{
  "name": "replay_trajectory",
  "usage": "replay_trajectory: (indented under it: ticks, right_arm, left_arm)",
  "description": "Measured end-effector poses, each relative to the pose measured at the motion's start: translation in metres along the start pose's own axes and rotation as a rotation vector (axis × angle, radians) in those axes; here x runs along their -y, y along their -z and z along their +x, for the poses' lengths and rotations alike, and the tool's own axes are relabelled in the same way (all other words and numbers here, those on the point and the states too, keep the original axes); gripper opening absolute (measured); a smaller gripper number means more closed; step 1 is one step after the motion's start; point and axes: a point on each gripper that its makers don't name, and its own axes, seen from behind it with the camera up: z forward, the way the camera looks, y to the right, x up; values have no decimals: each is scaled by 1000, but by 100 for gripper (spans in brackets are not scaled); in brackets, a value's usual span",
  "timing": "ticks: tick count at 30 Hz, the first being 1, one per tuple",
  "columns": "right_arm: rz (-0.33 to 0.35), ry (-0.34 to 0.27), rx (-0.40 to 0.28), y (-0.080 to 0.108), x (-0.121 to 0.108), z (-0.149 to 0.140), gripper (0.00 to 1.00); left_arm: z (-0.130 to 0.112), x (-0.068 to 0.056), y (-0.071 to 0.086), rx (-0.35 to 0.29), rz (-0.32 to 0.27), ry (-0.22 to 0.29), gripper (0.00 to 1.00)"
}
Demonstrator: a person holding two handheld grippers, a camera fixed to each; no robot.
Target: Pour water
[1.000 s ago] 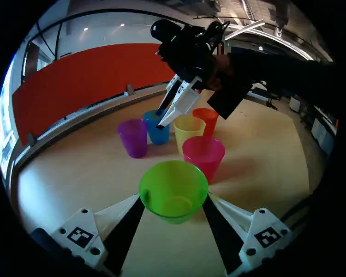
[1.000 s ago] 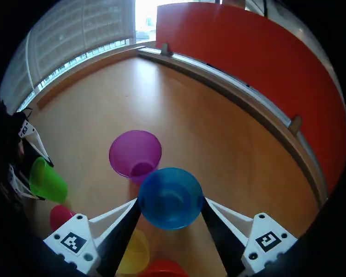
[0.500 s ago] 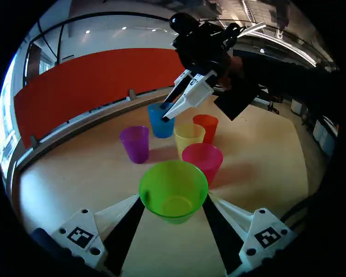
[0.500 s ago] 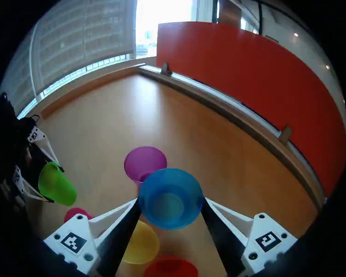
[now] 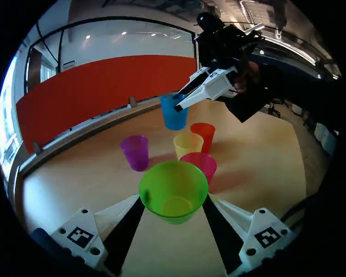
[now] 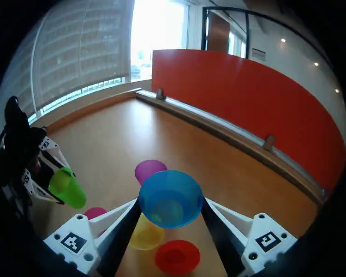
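Blue cup (image 6: 170,198) lifted higher, green cup (image 5: 174,191) held — wood table (image 5: 265,152), red wall (image 5: 94,87).

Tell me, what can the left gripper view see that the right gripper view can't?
Left gripper view gives: the inside of the green cup, between the fingers of the left gripper, and the right gripper from outside, holding the blue cup in the air. Right gripper view gives instead: window blinds, the blue cup's inside, and the green cup's tilted outside. Both: the purple cup, yellow cup, red cup, pink cup, wooden table and orange wall.
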Motion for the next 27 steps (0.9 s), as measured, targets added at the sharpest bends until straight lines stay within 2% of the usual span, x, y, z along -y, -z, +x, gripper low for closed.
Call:
replay_trajectory:
  ticks: [14,27]
  right_arm:
    - [-36,-9,-132,62,14,3,91]
    - [-58,-65,-235,92,29,-20,91]
  left_arm:
    - [19,-13,9,-48,0,10,84]
    - [31,-30,15,-73,-23,8,84]
